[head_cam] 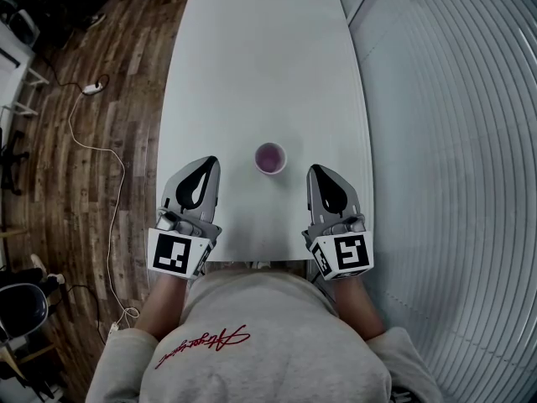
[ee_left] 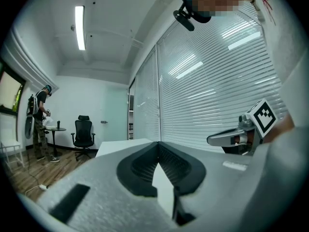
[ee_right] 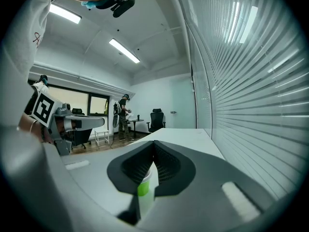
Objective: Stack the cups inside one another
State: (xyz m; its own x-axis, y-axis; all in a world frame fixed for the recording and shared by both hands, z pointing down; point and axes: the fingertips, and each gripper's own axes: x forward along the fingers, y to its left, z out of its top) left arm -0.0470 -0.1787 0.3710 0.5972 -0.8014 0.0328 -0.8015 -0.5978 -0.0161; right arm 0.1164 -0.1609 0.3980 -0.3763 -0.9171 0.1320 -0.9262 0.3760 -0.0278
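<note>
The left tool point(head_cam: 210, 163) has its jaws pressed together with nothing between them, and the right tool point(head_cam: 314, 170) is closed the same way, also empty. Both are pale grey moulded plastic with black, ribbed, teardrop-shaped pads that meet at a point. Each lies near the close edge of the long white tabletop point(head_cam: 252, 57), one on either side, pointing away from the person.

Between the two tool tips and a little beyond them stands the small round cup point(head_cam: 270, 158), upright and touching neither tool. From above it shows a thin white rim around a purplish inside. In the right gripper view, a green side wall under a white rim shows low down behind the closed pads. Whether it is one cup or several nested together cannot be told.

The tabletop is smooth and matte, with a rounded far end. To its left is a dark wood-plank floor point(head_cam: 109, 99) with a white cable point(head_cam: 101, 154) trailing across it. To its right runs a wall of pale horizontal slatted blinds point(head_cam: 453, 141).
</note>
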